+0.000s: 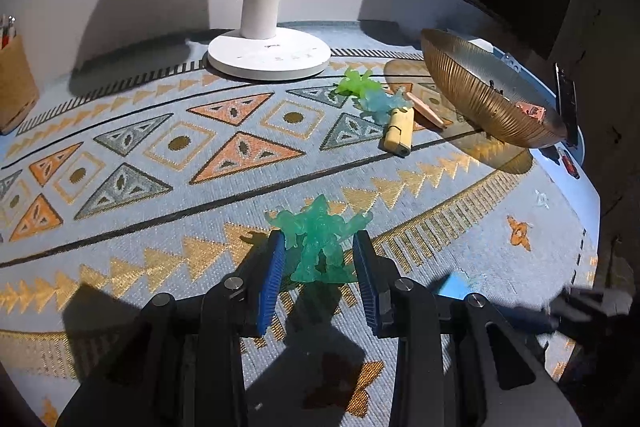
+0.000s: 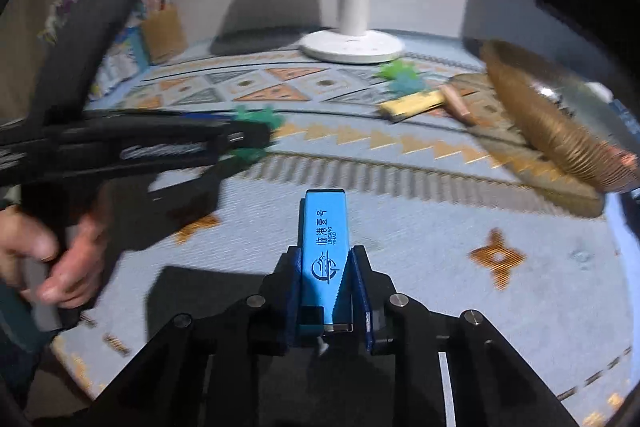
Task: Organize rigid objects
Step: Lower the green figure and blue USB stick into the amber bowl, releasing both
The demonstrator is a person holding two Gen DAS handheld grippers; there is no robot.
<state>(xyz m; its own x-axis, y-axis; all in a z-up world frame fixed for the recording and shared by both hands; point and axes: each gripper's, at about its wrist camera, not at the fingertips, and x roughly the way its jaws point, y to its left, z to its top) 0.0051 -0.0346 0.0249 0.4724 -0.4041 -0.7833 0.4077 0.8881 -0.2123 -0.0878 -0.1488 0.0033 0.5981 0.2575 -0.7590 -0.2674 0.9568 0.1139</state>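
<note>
Your right gripper (image 2: pixel 326 267) clamped on blue lighter (image 2: pixel 325 251) above the patterned tablecloth (image 1: pixel 160 155), your left gripper (image 1: pixel 319 255) pads straddling the teal toy figure (image 1: pixel 320 239), can't tell if squeezing, gold bowl (image 1: pixel 480 99) tilted far right by yellow lighter (image 1: pixel 398 131).

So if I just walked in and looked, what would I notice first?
Probably the see-through green toy figure standing on the patterned cloth, right between the left gripper's blue pads. Next, the bright blue lighter with writing on it, pinched tight in the right gripper. Farther back, a big ribbed golden bowl sits tilted at the right, beside the white lamp.
</note>
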